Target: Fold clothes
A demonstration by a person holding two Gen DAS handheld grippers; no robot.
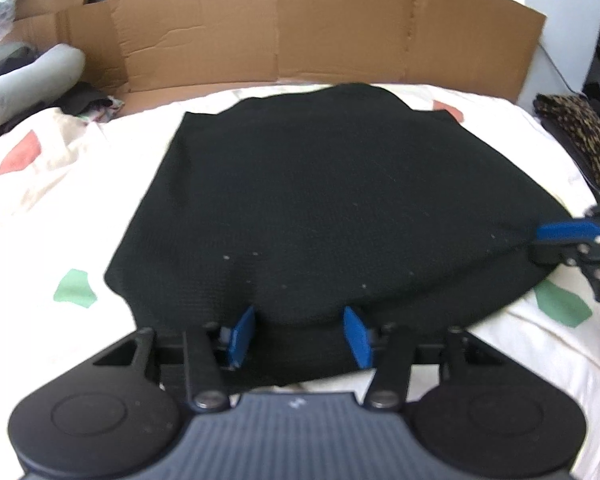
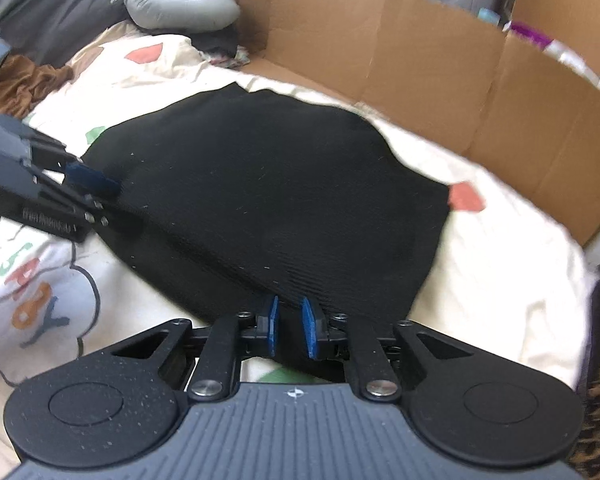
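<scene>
A black knit garment [image 1: 332, 196] lies spread on a white patterned bedsheet [image 1: 60, 184]; it also shows in the right wrist view [image 2: 276, 200]. My left gripper [image 1: 300, 330] stands at the garment's near edge with its blue pads apart and cloth between them. My right gripper [image 2: 291, 328] is nearly shut on the garment's near edge. In the left wrist view the right gripper [image 1: 568, 236] pinches the garment's right corner. In the right wrist view the left gripper [image 2: 96, 184] sits at the garment's left edge.
A flattened cardboard wall [image 1: 300, 28] stands behind the bed. A grey pillow [image 1: 32, 76] and dark clothes lie at the far left. A leopard-print cloth [image 1: 580, 136] lies at the right edge. A brown cloth [image 2: 28, 84] lies at the far left.
</scene>
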